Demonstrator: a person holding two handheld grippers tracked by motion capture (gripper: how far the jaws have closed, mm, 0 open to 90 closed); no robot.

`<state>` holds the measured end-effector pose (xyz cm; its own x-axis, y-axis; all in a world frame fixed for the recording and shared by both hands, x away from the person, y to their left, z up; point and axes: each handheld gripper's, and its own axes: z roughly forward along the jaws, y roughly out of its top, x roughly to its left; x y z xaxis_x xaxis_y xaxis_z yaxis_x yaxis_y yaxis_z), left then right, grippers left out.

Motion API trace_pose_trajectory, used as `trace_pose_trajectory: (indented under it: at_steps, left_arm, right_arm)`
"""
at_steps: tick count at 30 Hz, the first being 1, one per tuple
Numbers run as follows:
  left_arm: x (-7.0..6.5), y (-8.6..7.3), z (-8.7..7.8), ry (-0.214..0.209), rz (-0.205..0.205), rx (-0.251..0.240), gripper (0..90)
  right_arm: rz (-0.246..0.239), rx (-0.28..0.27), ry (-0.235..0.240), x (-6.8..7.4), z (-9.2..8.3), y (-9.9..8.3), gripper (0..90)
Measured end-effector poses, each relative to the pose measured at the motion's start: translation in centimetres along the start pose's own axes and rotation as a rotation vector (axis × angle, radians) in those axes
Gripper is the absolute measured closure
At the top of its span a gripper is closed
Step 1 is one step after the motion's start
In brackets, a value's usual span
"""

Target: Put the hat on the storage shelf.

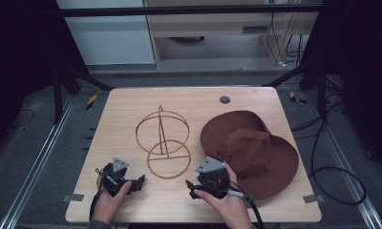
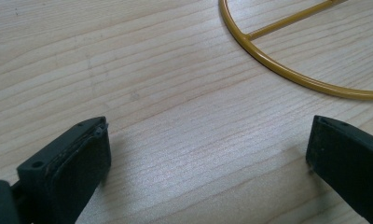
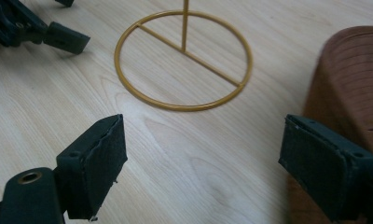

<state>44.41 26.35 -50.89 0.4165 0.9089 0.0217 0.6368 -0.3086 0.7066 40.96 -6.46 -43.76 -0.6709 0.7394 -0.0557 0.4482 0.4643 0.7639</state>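
A: Item one, the right gripper (image 1: 193,190). Condition?

B: Jaws spread wide, nothing between the pads. Only bare wood shows in the gap in the right gripper view. It sits low over the table (image 1: 132,102), at the near edge of the wire stand's base ring (image 1: 169,159), just to the ring's right.

A: Item two, the left gripper (image 1: 140,182).

B: Jaws likewise spread, pads clear of everything. It lies on the near-left side of the base ring, close to the ring but apart from it. In the left gripper view, an arc of the ring runs past the upper right corner, beyond the jaw tips.

A: Item three, the stand itself.

B: Gold wire stand (image 3: 184,58): flat ring base with one crossbar, an upright rod rising from the crossbar, and wire hoops on top. It stands upright near the middle of the table, between the two grippers and a little beyond them.

A: Item four, the hat.

B: Brown felt hat (image 1: 249,150), wide brim, resting crown-up on the table to the right of the stand, near it but not touching. Its brim lies just beside the right gripper.
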Motion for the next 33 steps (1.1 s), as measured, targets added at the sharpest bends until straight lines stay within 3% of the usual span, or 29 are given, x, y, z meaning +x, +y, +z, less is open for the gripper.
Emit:
trace_pose_trajectory:
  at_steps: [3, 6, 8, 16, 20, 25, 26, 33]
  left_arm:
    - [0.0, 0.0, 0.0, 0.0, 0.0, 0.0, 0.0]
    - [0.0, 0.0, 0.0, 0.0, 0.0, 0.0, 0.0]
    - [0.0, 0.0, 0.0, 0.001, -0.004, -0.003, 0.0]
    - [0.0, 0.0, 0.0, 0.0, -0.003, -0.003, 0.0]
    - [0.0, 0.0, 0.0, 0.0, -0.003, -0.003, 0.0]
    - [0.0, 0.0, 0.1, -0.002, -0.001, -0.003, 0.0]
    - [0.0, 0.0, 0.1, -0.002, -0.001, -0.003, 0.0]
    - [0.0, 0.0, 0.1, -0.002, -0.001, -0.003, 0.0]
  right_arm:
    - [0.001, 0.004, 0.005, -1.3, -2.2, 0.9, 14.1]
    - [0.051, -0.018, 0.064, -2.8, -4.3, 1.5, 14.1]
    - [0.058, -0.024, 0.065, -3.5, -5.2, 1.7, 14.1]
    - [0.031, -0.015, -0.031, -8.9, -9.5, 2.4, 11.9]
    - [0.024, 0.036, -0.079, -11.3, -10.4, 2.2, 11.1]
    - [0.035, 0.082, -0.071, -13.7, -11.1, 2.1, 10.2]
    - [0.03, 0.101, -0.088, -14.8, -11.4, 2.3, 10.0]
    - [0.04, 0.166, -0.117, -17.3, -11.4, 2.5, 9.9]
